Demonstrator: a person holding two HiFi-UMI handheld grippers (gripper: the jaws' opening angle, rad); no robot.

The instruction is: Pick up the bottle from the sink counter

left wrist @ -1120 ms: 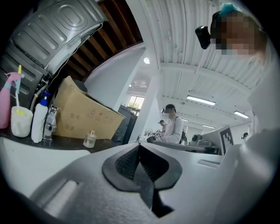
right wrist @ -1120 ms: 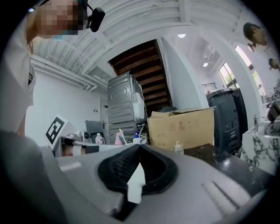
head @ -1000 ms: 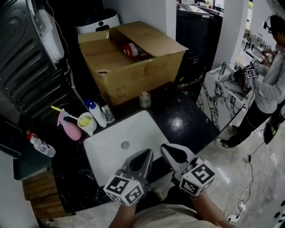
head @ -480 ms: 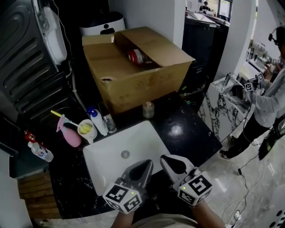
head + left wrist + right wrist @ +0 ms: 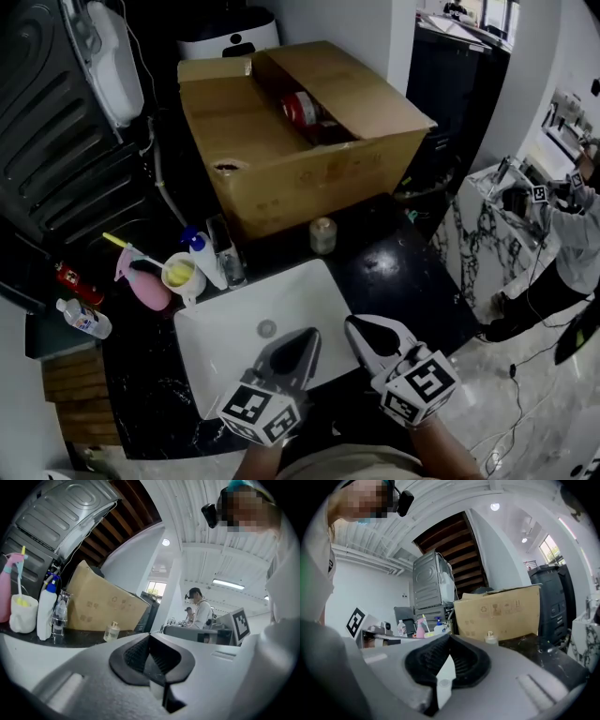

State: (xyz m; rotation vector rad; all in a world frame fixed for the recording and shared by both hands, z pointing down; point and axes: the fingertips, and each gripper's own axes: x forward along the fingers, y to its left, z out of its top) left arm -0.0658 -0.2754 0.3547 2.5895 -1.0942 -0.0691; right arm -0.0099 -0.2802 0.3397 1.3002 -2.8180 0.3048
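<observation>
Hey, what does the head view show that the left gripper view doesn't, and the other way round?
Only the head view: the red can inside the cardboard box and the sink's drain. Only the left gripper view: the ceiling strip light. Both: the box, the small clear bottle on the counter and the pink spray bottle.

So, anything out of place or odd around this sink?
Only the large open brown cardboard box parked on the black stone counter behind the white sink; a red-and-white container lies tipped inside. Nothing looks spilled or broken.
</observation>
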